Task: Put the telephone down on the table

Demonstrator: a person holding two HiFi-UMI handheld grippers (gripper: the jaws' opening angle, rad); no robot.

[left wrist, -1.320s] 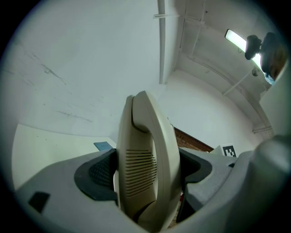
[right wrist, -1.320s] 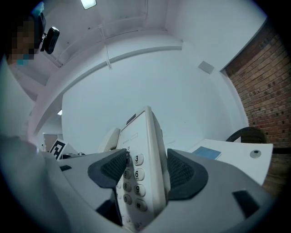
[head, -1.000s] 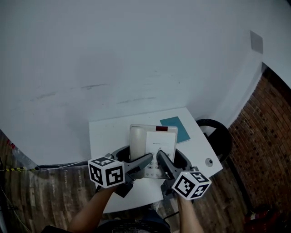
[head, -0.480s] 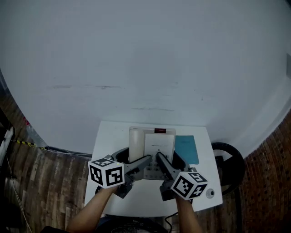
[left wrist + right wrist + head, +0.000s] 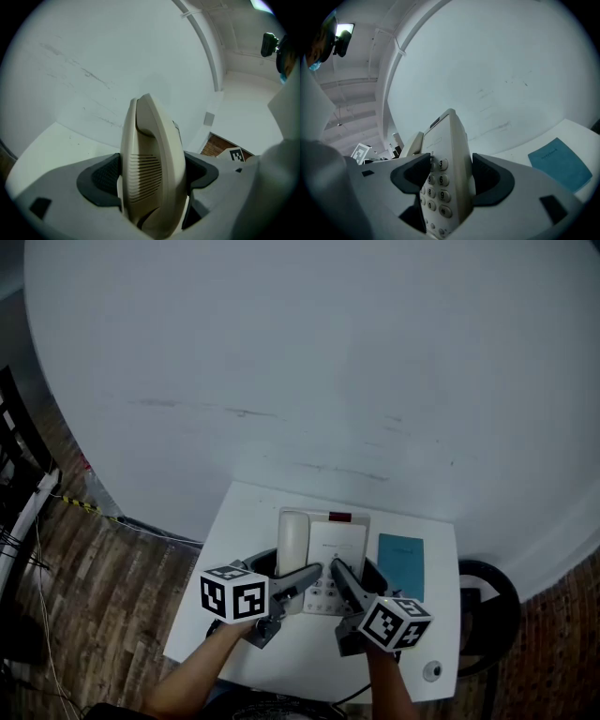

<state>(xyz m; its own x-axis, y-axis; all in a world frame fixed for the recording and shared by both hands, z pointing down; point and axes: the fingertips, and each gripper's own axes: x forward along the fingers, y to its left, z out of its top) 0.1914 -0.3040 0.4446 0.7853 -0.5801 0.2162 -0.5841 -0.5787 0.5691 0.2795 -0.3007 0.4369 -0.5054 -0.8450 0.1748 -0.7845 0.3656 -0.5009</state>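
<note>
While my left gripper (image 5: 152, 187) clamps the handset (image 5: 292, 542) side of the telephone (image 5: 328, 545) and my right gripper (image 5: 447, 183) clamps its keypad edge, low centre of the head view over the table (image 5: 239, 521), I judge an uneven release could tip it or unseat the handset.

Bare counter (image 5: 234, 540) lay left of the telephone (image 5: 328, 540) and along the near edge. A blue booklet (image 5: 400, 563) lay just right of it; the wall (image 5: 281, 352) closed the far side.
</note>
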